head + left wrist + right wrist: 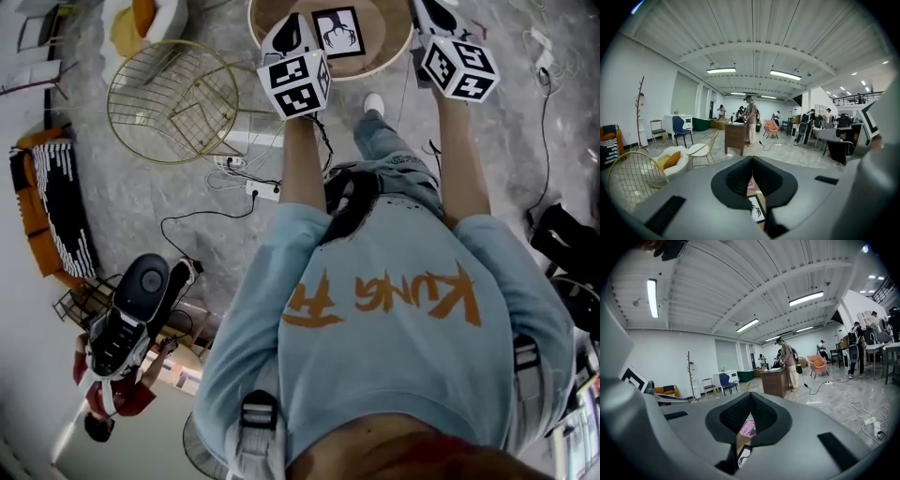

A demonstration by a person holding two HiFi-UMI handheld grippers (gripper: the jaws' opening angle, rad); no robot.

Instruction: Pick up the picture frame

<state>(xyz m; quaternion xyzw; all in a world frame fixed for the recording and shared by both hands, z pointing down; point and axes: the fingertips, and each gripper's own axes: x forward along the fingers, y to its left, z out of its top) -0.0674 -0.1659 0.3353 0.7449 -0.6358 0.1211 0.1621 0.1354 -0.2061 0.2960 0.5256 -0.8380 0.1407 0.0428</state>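
Two grey grippers, left gripper (288,36) and right gripper (439,17), jaws together and empty, above the black rectangular picture frame (337,33) on the round wooden table (392,49).

Pale-blue sweatshirt (394,366) (orange lettering), blue jeans (389,150), white shoe (373,103).

Your left tongs (289,33) hide part of the round tabletop (392,52), whose far rim runs off the top edge, as do the tips of your right tongs (437,11). Both gripper views show only a sliver of the picture frame (756,209). The pink thing (749,428) beyond it is too small to tell.
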